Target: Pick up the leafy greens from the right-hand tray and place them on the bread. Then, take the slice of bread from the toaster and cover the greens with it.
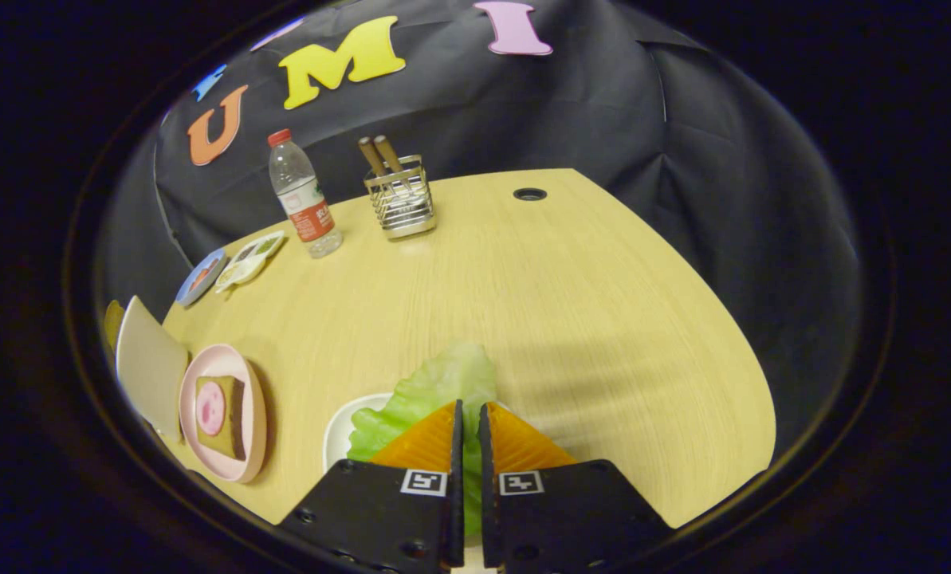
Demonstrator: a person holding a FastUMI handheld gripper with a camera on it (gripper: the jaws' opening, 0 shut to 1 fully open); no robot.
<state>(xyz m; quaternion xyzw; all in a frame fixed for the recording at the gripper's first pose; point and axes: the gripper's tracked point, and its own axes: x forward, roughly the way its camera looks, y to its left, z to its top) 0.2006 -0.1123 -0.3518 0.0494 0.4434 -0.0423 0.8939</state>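
A pale green lettuce leaf [442, 386] sticks out ahead of my gripper [469, 408], whose two fingers are closed on it with the leaf pinched in the narrow gap. The leaf hangs over a white tray [338, 434] just left of the fingers. Further left stands a pink plate [245, 446] carrying a slice of bread [234, 430] with a round pink slice of meat on top. Beside that plate, at the table's left end, stands a cream-coloured toaster [150, 368] with something brown at its far side.
On the wooden table [571, 319], beyond the fingers, stand a water bottle [304, 199] and a wire holder [401, 203] with wooden-handled utensils. Two small dishes [236, 267] lie to the left of the bottle. A cable hole [529, 194] sits near the far edge.
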